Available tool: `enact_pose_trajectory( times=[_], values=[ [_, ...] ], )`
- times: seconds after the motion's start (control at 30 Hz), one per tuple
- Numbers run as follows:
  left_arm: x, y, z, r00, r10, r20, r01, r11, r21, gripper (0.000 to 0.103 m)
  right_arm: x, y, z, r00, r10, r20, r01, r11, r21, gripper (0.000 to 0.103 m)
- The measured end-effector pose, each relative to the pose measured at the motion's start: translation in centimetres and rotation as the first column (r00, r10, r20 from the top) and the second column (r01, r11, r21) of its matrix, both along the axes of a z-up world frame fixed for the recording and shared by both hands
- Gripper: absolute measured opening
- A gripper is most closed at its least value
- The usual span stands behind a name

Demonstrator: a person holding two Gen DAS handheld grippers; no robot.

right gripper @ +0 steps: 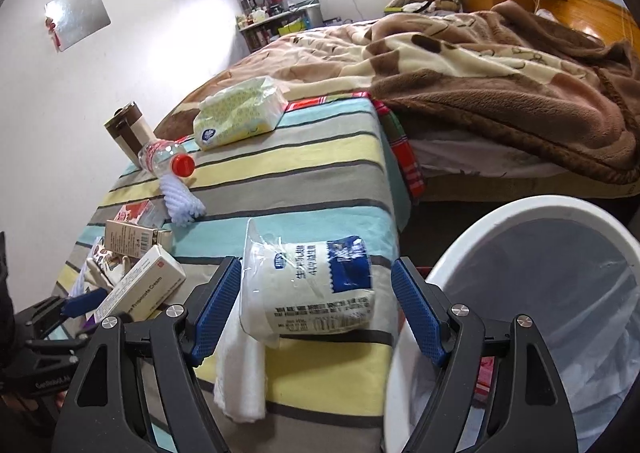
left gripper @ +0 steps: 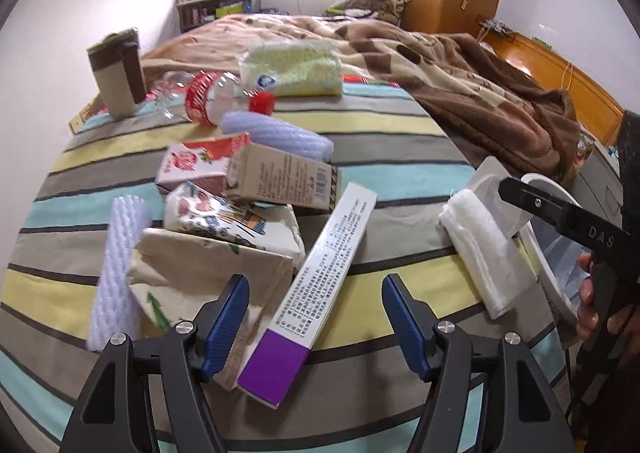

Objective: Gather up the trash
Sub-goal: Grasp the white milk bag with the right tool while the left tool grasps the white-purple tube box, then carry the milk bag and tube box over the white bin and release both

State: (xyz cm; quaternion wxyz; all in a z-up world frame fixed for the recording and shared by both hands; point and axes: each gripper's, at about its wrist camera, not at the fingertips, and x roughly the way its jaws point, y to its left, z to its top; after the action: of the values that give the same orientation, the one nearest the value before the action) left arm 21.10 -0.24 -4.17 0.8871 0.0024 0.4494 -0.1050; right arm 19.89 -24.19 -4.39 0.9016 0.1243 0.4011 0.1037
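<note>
Trash lies scattered on a striped cloth surface [left gripper: 400, 157]. My left gripper [left gripper: 316, 323] is open, low over a long white box with a purple end [left gripper: 320, 285]; the box runs between the jaws and neither pad touches it. My right gripper [right gripper: 316, 309] is open around a white pouch with a blue label [right gripper: 308, 285], the pads just clear of its sides. A folded white cloth [right gripper: 240, 373] lies under the pouch's near end. A white bin with a clear liner [right gripper: 520, 213] stands right of the right gripper. One black finger [left gripper: 532, 203] of the right gripper shows beside the bin rim [left gripper: 548, 189].
A crumpled paper bag [left gripper: 208, 269], cartons [left gripper: 280, 181], foam net sleeves [left gripper: 116, 269], a red-capped plastic bottle [left gripper: 216, 97], a green tissue pack [left gripper: 296, 69] and a brown tumbler [left gripper: 116, 69] crowd the left. Behind is a bed with a brown blanket [left gripper: 460, 73].
</note>
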Motion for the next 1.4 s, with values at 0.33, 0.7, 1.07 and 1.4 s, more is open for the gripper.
enact_pose_trajectory(
  times=[0.33, 0.7, 1.07, 1.4],
  values=[
    [1.2, -0.2, -0.9, 1.0, -0.008, -0.029, 0.007, 0.999, -0.033, 0.054, 0.4, 1.2, -0.3, 1.0, 0.017, -0.008, -0.017, 1.0, 0.023, 0.064],
    [0.9, 0.9, -0.9, 0.999, 0.018, -0.045, -0.022, 0.995, -0.096, 0.028, -0.8, 3.5, -0.4, 0.993, 0.119, -0.019, -0.118, 0.99, 0.076, 0.064],
    [-0.7, 1.8, -1.3, 0.997, 0.041, -0.063, -0.048, 0.991, -0.121, 0.027, -2.5, 4.1, 0.1, 0.994, 0.106, 0.001, -0.106, 0.994, 0.04, 0.064],
    [-0.4, 0.8, -1.6, 0.997, 0.051, -0.062, -0.056, 0.996, -0.07, 0.028, -3.6, 3.5, 0.4, 0.998, 0.056, 0.016, -0.056, 0.998, 0.041, 0.064]
  ],
)
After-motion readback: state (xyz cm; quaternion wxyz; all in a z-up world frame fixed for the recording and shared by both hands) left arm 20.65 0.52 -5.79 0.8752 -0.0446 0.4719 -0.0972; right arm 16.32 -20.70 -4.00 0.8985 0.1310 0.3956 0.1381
